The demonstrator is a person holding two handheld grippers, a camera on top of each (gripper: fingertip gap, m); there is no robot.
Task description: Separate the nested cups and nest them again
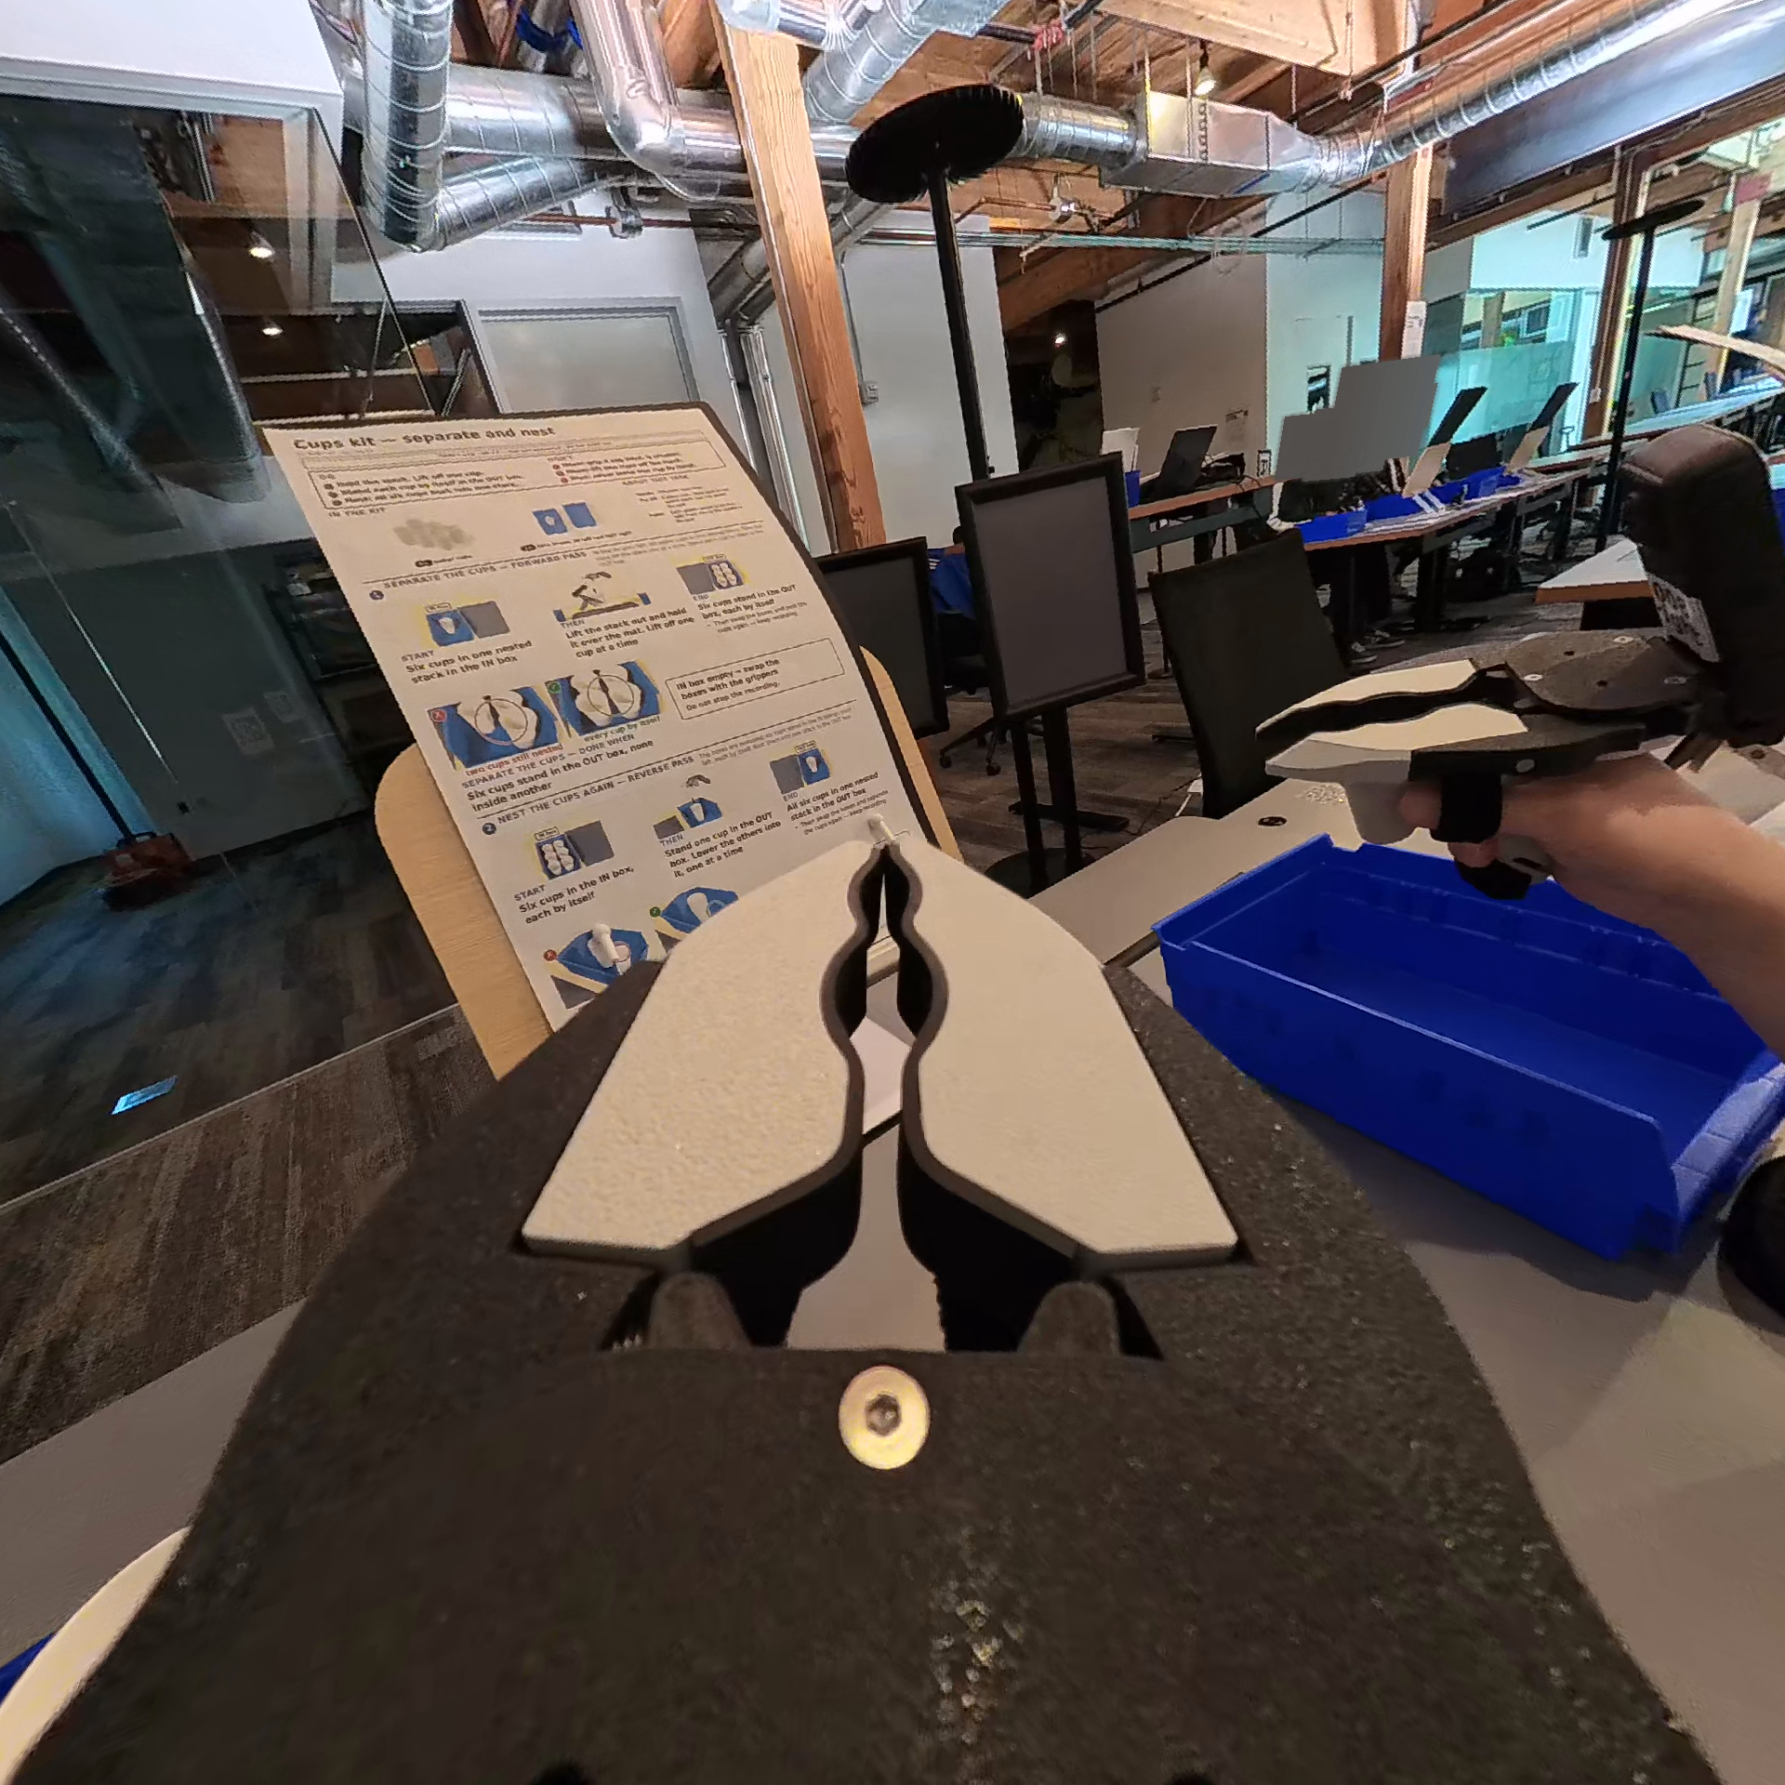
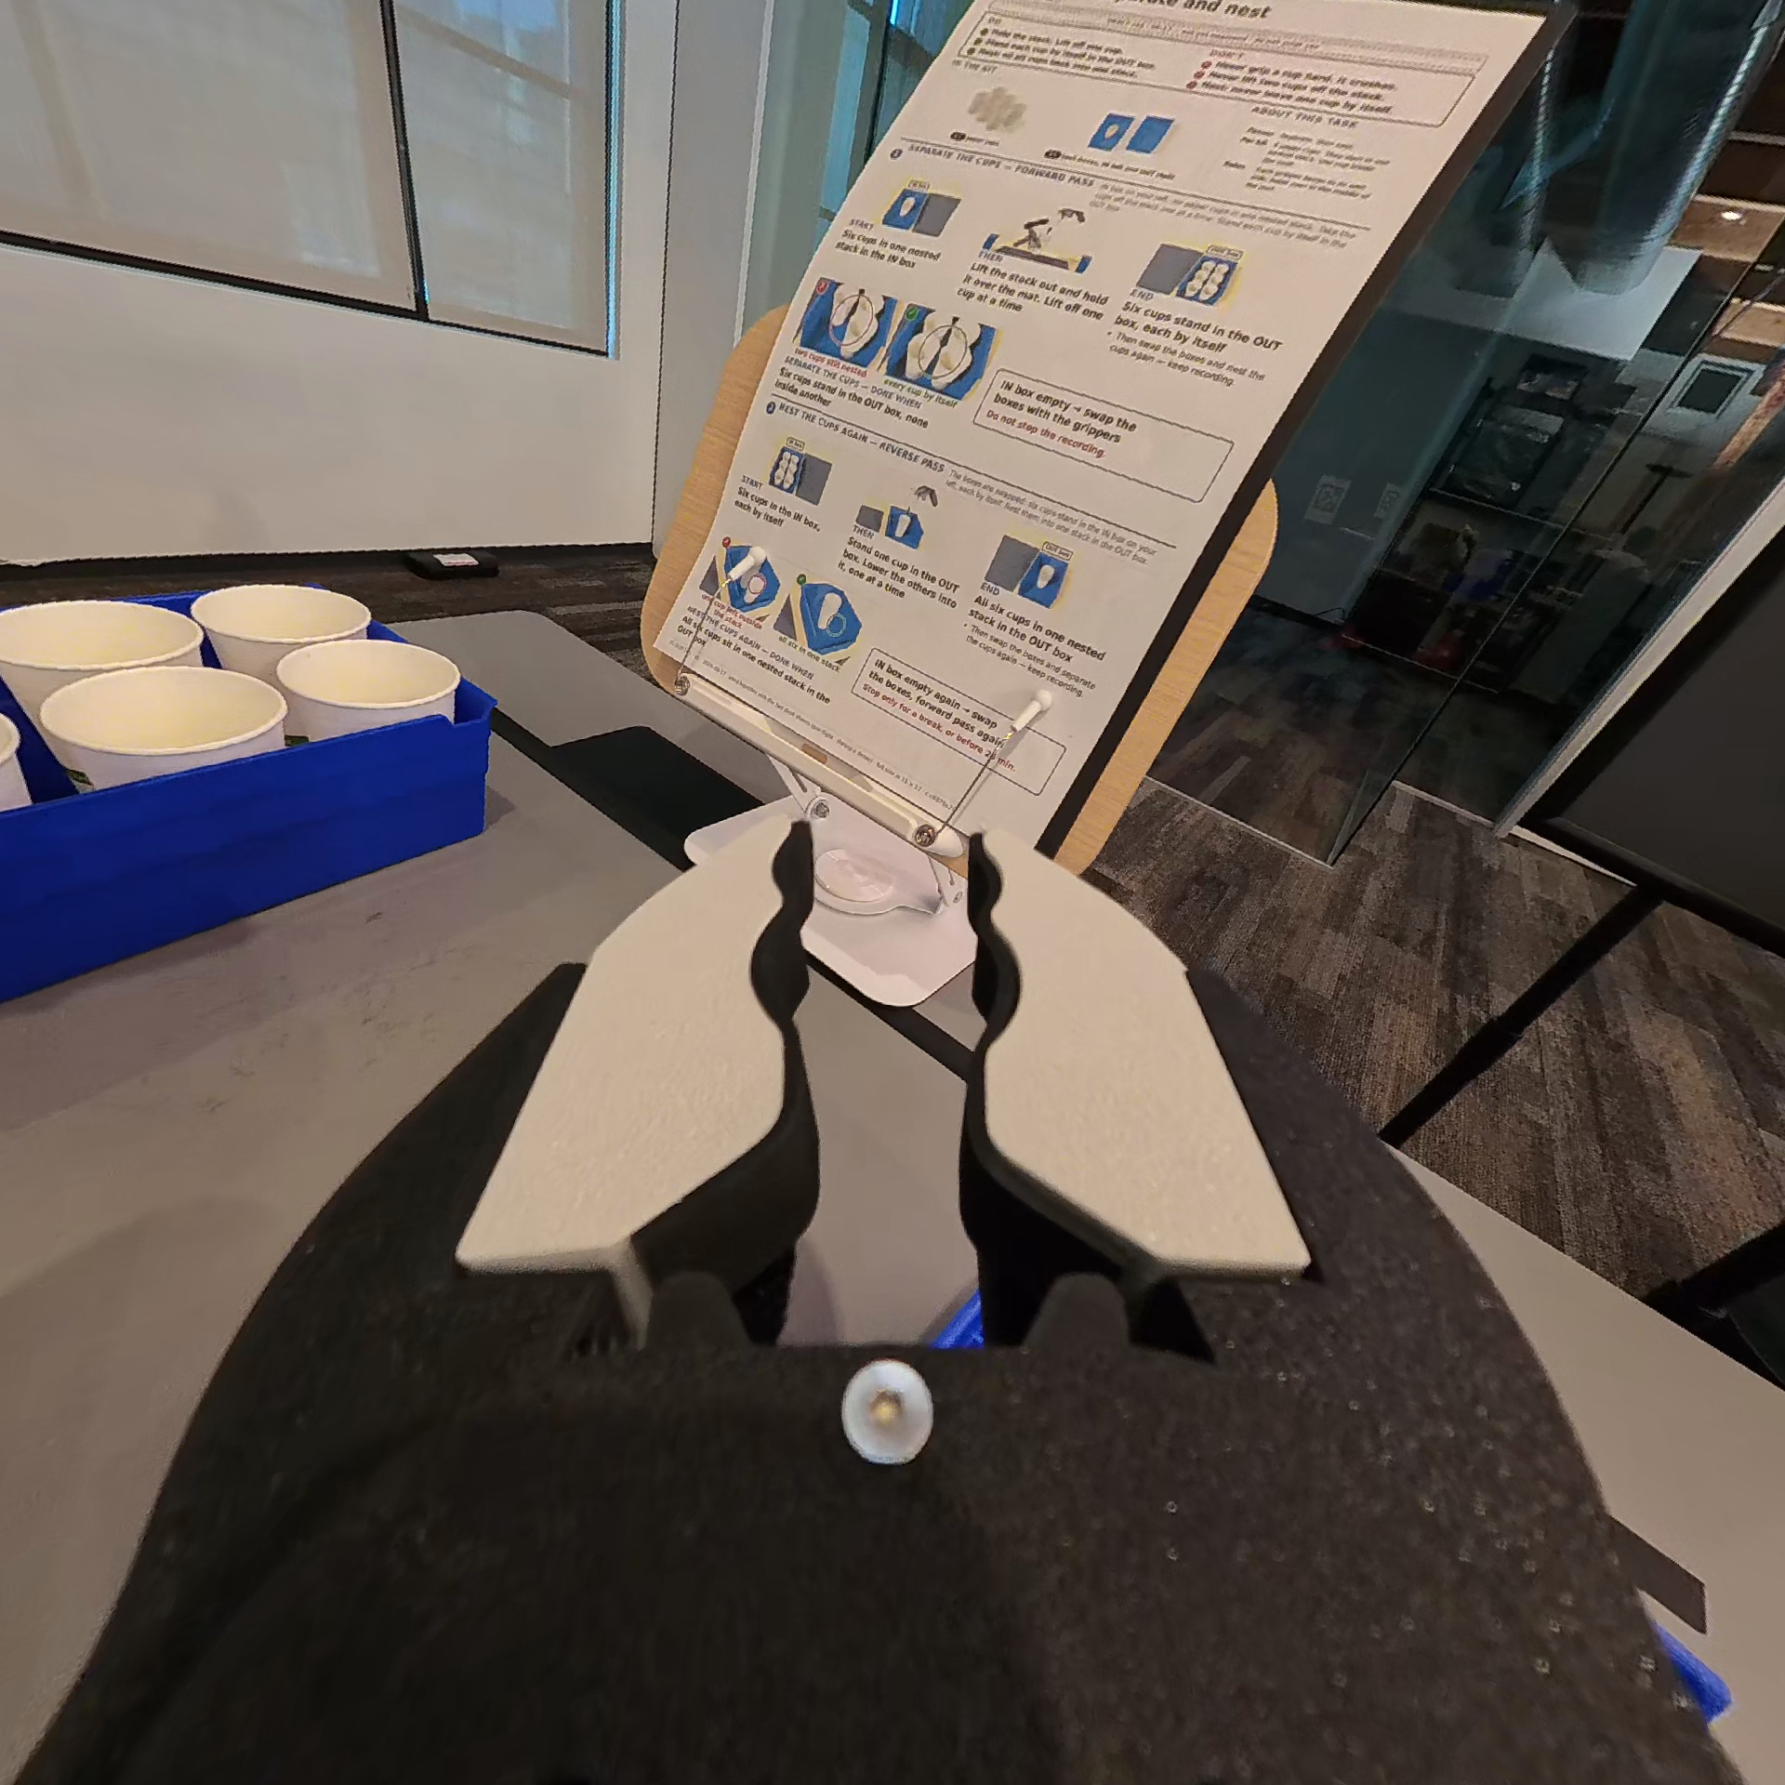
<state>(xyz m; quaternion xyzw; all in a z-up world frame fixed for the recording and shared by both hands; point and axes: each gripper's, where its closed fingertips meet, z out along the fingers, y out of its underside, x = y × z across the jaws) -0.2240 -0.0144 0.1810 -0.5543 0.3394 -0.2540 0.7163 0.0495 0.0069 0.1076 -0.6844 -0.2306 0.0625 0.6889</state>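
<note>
Cups point(image 2: 164, 715) sit singly in left bin point(image 2: 241, 850); right bin point(image 1: 1449, 1043) empty; nesting left. Left gripper point(image 1: 887, 869) jaws nearly closed, right gripper point(image 2: 884, 850) jaws narrowly apart, both empty.

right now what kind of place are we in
Most likely an open-plan office or lab: rows of desks with office chairs, exposed ceiling ducts, and glass partition walls.

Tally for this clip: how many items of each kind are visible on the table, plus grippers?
Paper cups: 5, one cut off at the edge
Blue bins: 2
Instruction sheet on stand: 1
Hand-held grippers: 2 (left hand-held gripper, right hand-held gripper)
Total: 10
</note>
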